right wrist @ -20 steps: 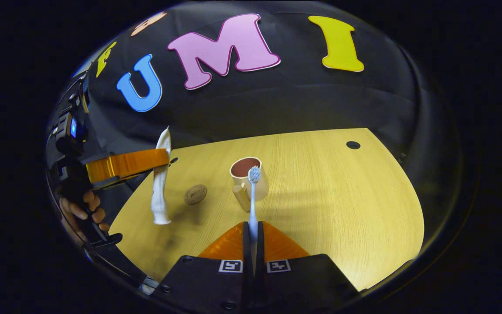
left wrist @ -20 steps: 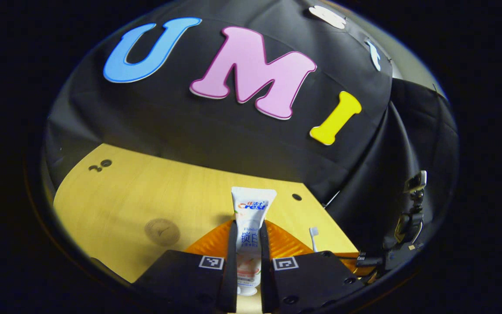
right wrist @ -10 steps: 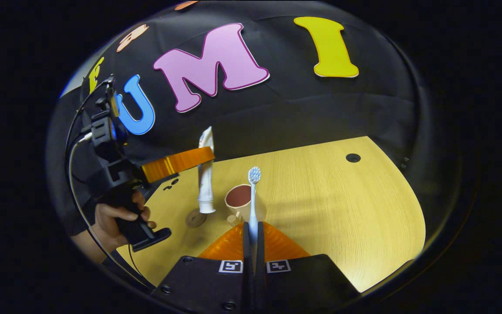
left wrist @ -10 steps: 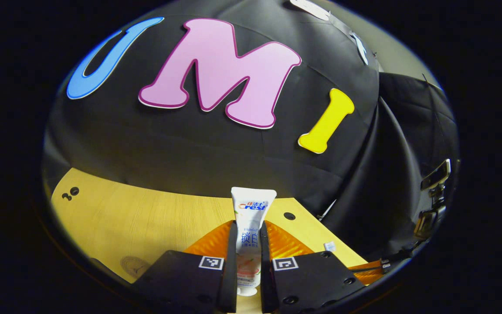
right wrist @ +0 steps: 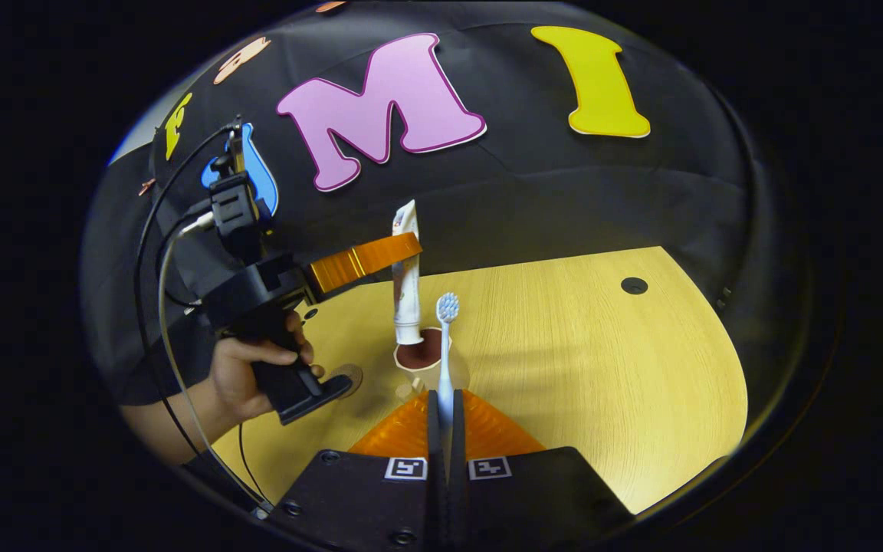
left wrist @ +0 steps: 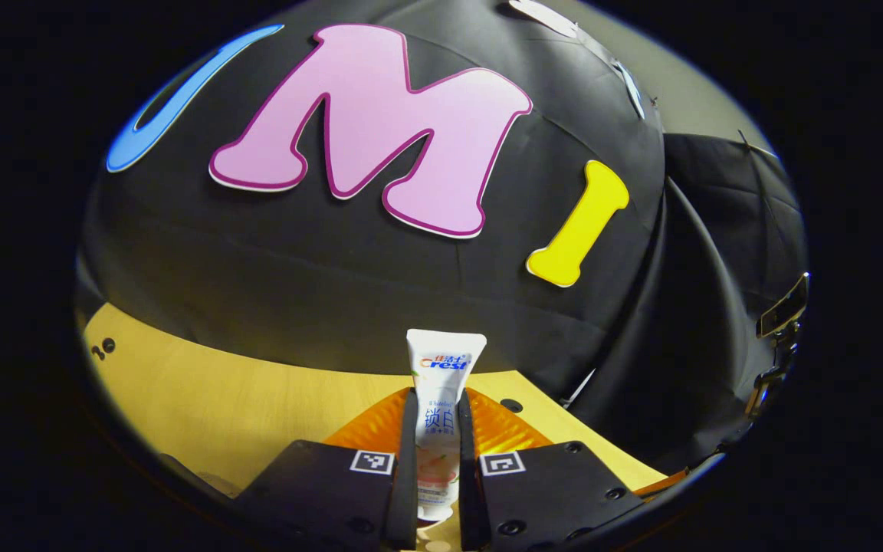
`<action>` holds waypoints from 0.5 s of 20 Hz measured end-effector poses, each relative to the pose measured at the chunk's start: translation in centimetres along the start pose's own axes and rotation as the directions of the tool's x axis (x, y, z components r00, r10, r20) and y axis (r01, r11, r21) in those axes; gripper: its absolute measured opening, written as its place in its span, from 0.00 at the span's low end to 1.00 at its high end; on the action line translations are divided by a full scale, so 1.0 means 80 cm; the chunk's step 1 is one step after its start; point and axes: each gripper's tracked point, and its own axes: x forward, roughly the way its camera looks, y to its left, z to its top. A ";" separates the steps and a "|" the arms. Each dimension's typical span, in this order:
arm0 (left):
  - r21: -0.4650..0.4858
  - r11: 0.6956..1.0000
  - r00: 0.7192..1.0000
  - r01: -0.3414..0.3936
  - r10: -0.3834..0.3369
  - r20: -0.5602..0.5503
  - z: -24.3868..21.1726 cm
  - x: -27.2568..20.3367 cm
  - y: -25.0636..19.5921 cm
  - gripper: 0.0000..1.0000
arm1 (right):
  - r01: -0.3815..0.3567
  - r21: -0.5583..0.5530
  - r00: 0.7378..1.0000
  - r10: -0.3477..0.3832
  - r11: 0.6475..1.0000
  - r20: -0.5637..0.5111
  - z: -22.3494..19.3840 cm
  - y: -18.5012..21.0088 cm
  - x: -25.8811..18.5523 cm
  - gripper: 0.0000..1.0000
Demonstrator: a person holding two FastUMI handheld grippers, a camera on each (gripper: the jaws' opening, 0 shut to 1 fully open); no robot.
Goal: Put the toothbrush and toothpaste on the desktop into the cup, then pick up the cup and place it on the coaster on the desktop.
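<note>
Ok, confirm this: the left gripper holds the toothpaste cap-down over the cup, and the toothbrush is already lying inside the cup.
Not quite. The toothbrush is not in the cup; the right gripper holds it upright, bristles up, as the right gripper view shows. The left gripper does hold the toothpaste cap-down over the cup.

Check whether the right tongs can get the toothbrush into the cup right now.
Probably not yet. The toothpaste, held cap-down by the left tongs, hangs right over the cup mouth and blocks it. The right tongs hold the toothbrush upright just in front.

place: recording booth; signs: black cloth wall (right wrist: pixel 564 199) | bare wooden desktop (right wrist: pixel 602 368) with cable holes
</note>
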 end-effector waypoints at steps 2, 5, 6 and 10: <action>-0.017 1.000 1.000 0.007 -0.007 -0.010 -0.013 0.017 0.008 0.27 | 0.000 0.003 1.000 0.000 1.000 -0.002 0.001 -0.003 0.004 0.05; 0.097 0.995 1.000 -0.019 0.018 0.017 -0.023 0.024 0.019 0.27 | 0.007 -0.006 1.000 -0.007 1.000 0.004 0.004 -0.006 0.006 0.05; 0.121 0.992 1.000 -0.018 0.015 0.025 -0.027 0.023 0.022 0.22 | 0.009 -0.007 1.000 -0.009 1.000 0.003 0.004 -0.007 0.008 0.05; 0.163 0.986 1.000 -0.030 0.029 0.007 -0.050 0.020 0.031 0.31 | 0.016 -0.012 1.000 -0.016 1.000 0.003 0.003 -0.008 0.016 0.05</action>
